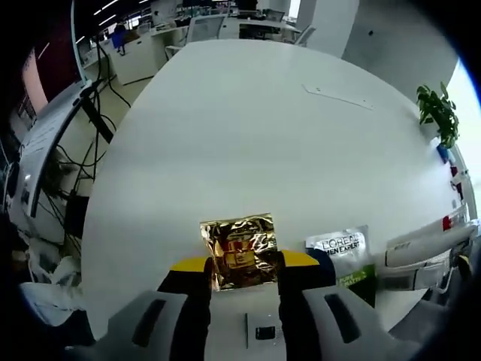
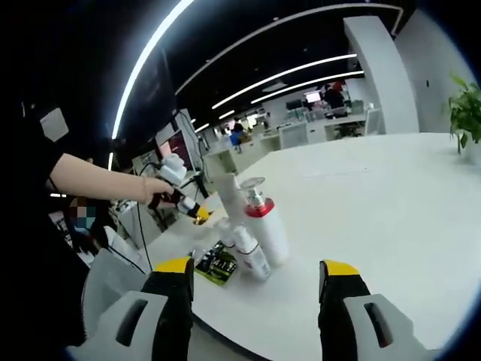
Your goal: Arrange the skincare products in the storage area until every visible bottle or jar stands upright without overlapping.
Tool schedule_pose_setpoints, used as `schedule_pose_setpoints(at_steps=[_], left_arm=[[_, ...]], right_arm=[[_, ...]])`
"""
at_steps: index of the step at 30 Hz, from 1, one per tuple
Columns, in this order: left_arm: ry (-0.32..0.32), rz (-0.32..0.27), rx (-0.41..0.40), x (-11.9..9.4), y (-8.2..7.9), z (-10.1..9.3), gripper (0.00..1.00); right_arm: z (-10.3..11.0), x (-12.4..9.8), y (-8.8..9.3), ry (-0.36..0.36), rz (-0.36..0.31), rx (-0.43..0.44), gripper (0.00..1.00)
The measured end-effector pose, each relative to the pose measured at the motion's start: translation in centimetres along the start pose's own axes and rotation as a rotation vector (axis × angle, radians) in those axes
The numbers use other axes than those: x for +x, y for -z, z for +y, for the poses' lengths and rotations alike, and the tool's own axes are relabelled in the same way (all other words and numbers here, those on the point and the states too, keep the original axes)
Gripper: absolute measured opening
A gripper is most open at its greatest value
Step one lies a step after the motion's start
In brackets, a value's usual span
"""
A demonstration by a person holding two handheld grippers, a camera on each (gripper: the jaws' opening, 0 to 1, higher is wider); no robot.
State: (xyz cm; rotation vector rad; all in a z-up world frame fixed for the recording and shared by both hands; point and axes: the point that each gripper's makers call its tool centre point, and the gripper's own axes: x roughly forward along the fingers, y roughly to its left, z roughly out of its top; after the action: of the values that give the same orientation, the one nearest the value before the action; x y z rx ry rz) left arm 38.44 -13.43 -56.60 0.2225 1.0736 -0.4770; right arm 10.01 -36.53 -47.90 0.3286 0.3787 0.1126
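Crinkled gold foil sachet (image 1: 240, 250) sits clamped in left tool (image 1: 244, 265); right tool (image 2: 255, 280) apart.

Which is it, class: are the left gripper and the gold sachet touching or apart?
Touching: the left gripper view shows the left gripper pressing both sides of the gold sachet.

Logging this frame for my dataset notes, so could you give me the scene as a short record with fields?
surface: white table
left gripper: fingers either side of a gold foil sachet lying flat; whether they pinch it cannot be told
beside sachet: L'Oreal Men Expert sachet, flat
right gripper: open, holding nothing
upright items: pump bottle with red collar, smaller white bottle in front of it
background: potted plant at table edge
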Motion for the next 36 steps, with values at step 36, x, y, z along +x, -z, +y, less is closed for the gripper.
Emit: schedule_pose_setpoints(at_steps=[36], left_arm=[[0.008,0.089,0.086,2.8,3.5,-4.0,0.33]], right_arm=[[0.2,-0.1,0.6,0.004,0.042,-0.013,0.89]])
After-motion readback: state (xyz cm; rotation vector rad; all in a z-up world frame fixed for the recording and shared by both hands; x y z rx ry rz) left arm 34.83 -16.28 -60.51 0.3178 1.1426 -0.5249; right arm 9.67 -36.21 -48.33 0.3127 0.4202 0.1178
